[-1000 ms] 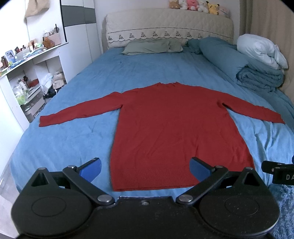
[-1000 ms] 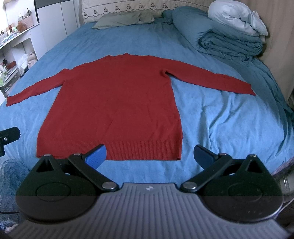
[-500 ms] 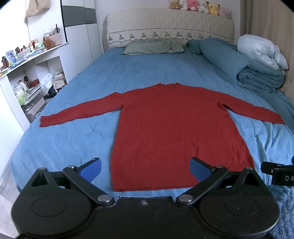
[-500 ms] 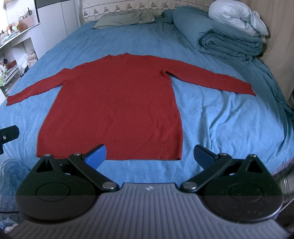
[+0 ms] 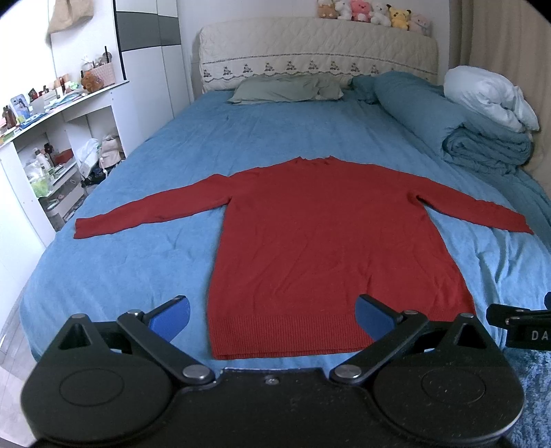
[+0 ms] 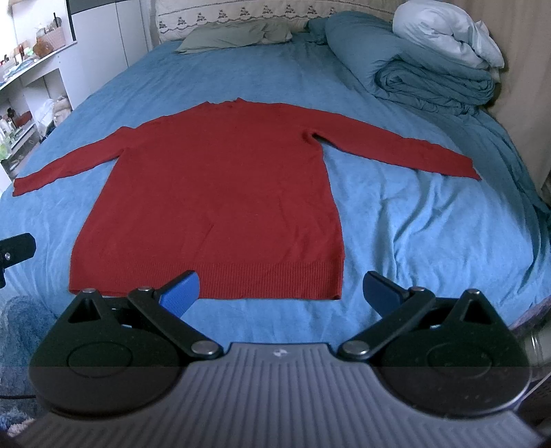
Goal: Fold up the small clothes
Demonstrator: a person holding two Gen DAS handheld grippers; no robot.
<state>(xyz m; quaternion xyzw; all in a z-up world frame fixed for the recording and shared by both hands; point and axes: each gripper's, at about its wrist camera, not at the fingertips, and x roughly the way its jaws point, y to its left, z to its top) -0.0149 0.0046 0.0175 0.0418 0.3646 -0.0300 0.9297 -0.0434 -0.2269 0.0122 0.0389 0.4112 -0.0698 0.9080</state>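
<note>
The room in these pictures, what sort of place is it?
Most likely a home bedroom. A wide bed with a blue sheet stands against a cream quilted headboard topped with small plush toys; a red long-sleeved knit sweater lies spread flat on the sheet.

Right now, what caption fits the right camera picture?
Open right gripper above a flat red sweater on the blue bed.
</note>
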